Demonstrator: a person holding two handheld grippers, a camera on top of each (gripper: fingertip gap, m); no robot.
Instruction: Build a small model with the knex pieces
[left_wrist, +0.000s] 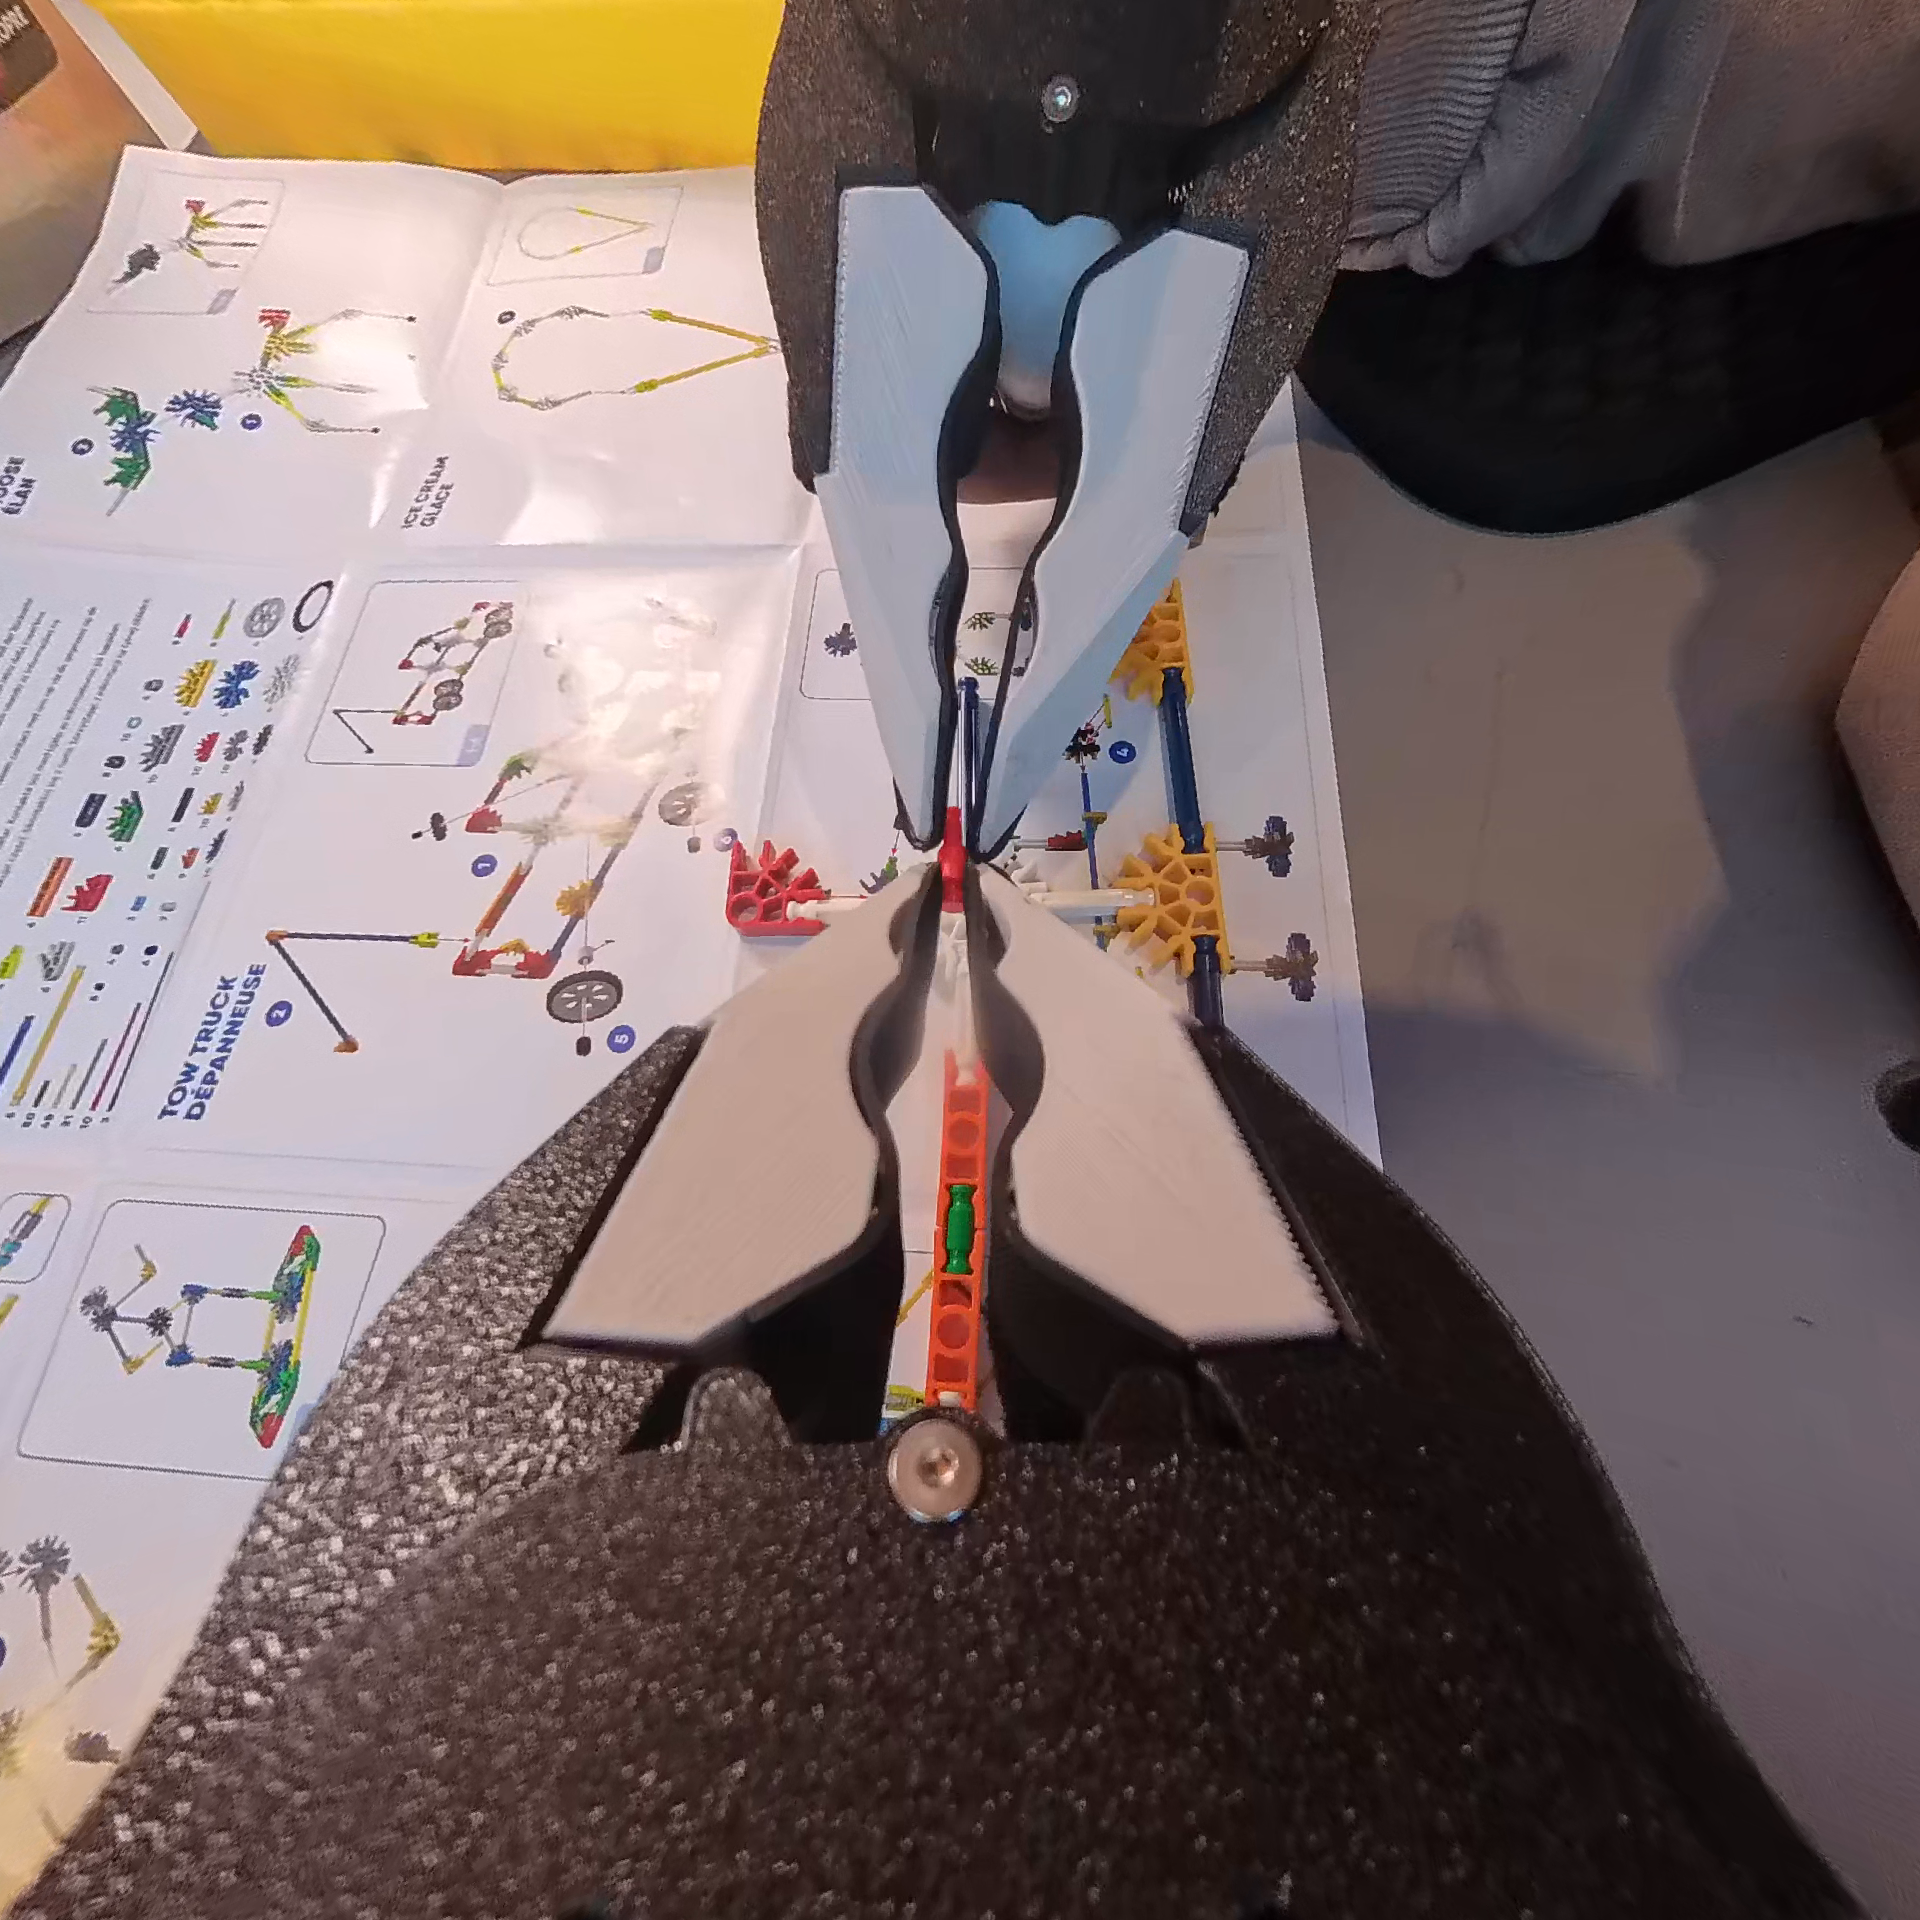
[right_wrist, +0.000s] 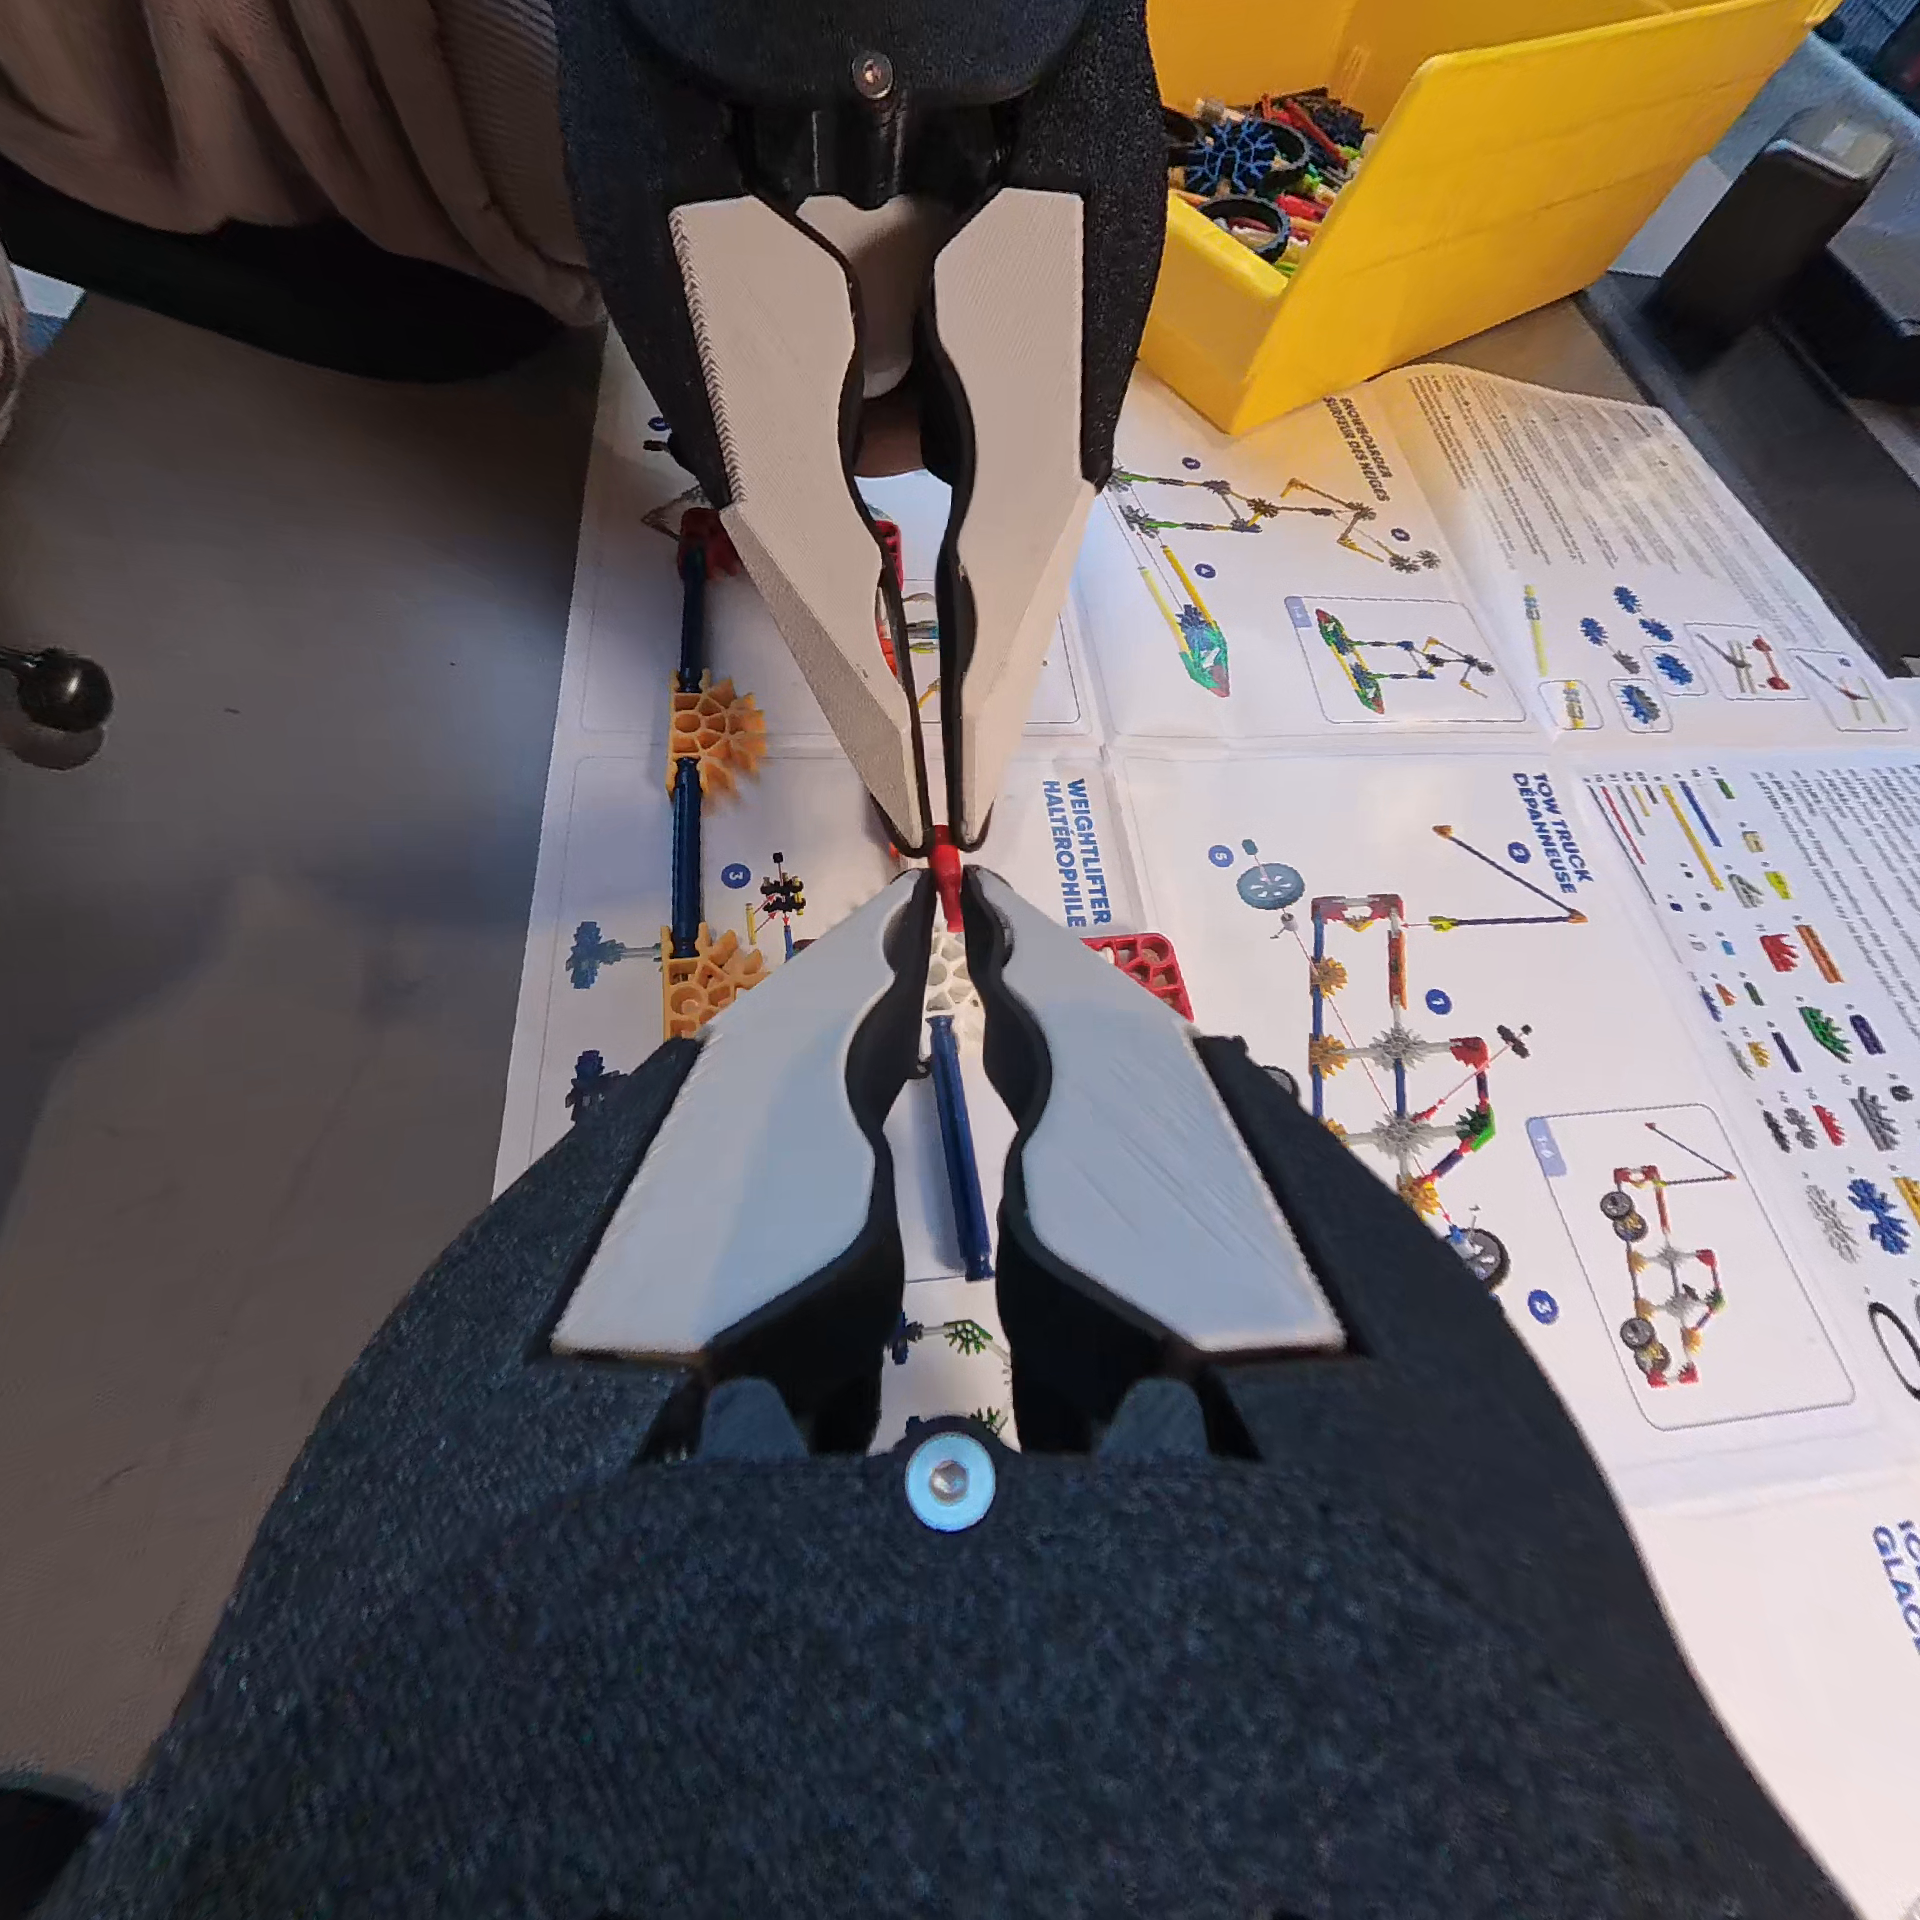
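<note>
Clamping tip to tip, the left gripper (left_wrist: 951, 888) and right gripper (right_wrist: 943, 888) each pinch one short red rod (left_wrist: 951, 847) between them, above the instruction sheet (left_wrist: 416, 727). An orange connector (left_wrist: 961, 1247) sits between the left fingers, a blue rod (right_wrist: 956, 1143) and white connector (right_wrist: 951, 971) between the right. Beyond lie yellow connectors (left_wrist: 1179, 899) and a yellow bin (right_wrist: 1455, 208) of parts

Short red rod (left_wrist: 951, 844) pinched between both grippers' closed jaws, tip to tip.
</note>
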